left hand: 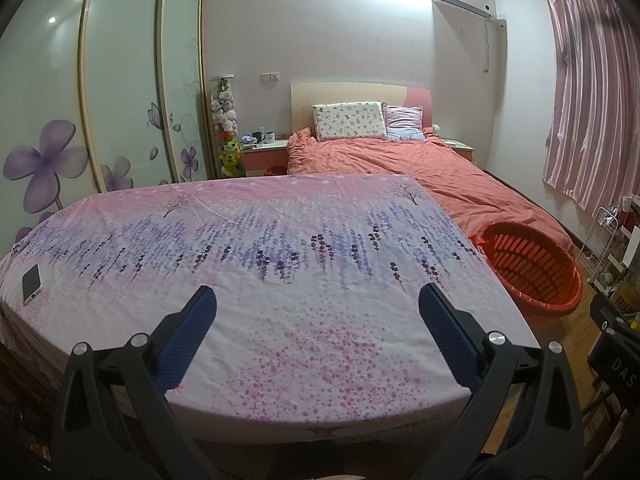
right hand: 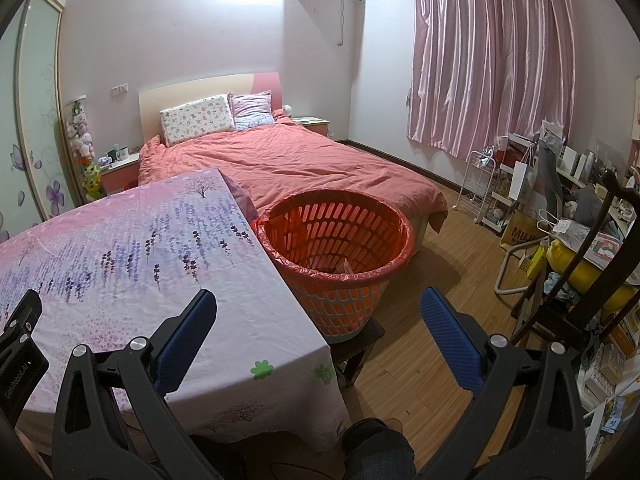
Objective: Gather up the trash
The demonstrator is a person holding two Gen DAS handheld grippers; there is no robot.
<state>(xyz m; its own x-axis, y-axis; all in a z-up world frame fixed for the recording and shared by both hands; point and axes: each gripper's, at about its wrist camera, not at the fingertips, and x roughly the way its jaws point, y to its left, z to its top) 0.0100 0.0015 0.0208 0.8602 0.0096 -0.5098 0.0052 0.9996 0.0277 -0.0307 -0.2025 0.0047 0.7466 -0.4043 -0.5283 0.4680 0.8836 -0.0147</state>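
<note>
A table under a pink and purple flowered cloth [left hand: 260,264] [right hand: 120,248] fills the near space. My left gripper [left hand: 318,300] is open above its near part, blue pads wide apart, nothing between them. My right gripper [right hand: 320,304] is open over the table's right corner, facing an orange slatted basket [right hand: 336,256] [left hand: 528,268] lined with a red bag. The basket stands on a low dark stool [right hand: 356,340] against the table's right edge. Some pale paper [right hand: 340,270] lies in its bottom. No loose trash shows on the cloth.
A phone [left hand: 31,284] lies at the table's left edge. Behind the table is a bed with a coral cover [right hand: 288,160]. A wardrobe [left hand: 120,92] stands left. Cluttered shelves, bags and a dark chair [right hand: 580,248] crowd the right. Wooden floor [right hand: 452,248] lies open beyond the basket.
</note>
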